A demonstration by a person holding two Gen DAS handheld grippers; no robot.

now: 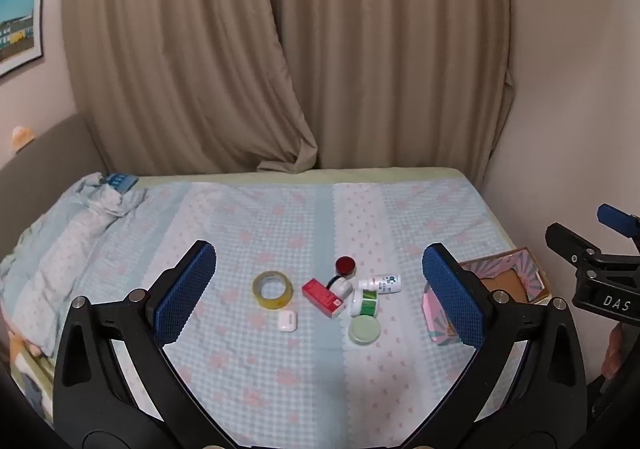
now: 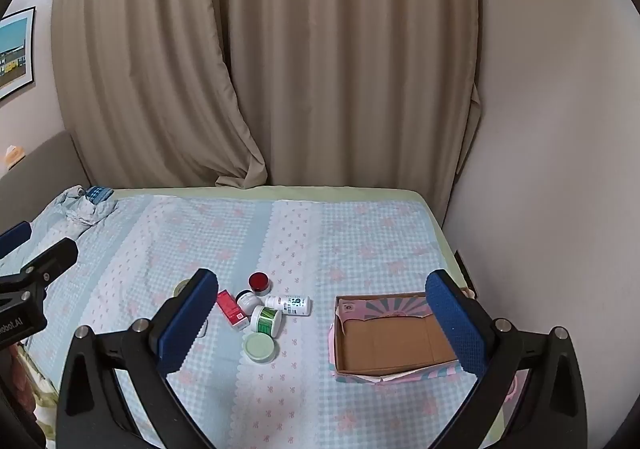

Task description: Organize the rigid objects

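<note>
Both the left gripper (image 1: pixel 319 291) and right gripper (image 2: pixel 322 319) are held angled downward over the bed (image 2: pixel 360 233), jaws wide apart, nothing gripped.

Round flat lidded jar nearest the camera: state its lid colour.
Pale green lid on the round jar; clearest in the right wrist view.

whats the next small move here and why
Probably lower the right gripper onto the pale green jar. Both grippers are open and empty, the box lies empty to the right, and that jar is the loose item nearest it, clear of the cluster.
</note>
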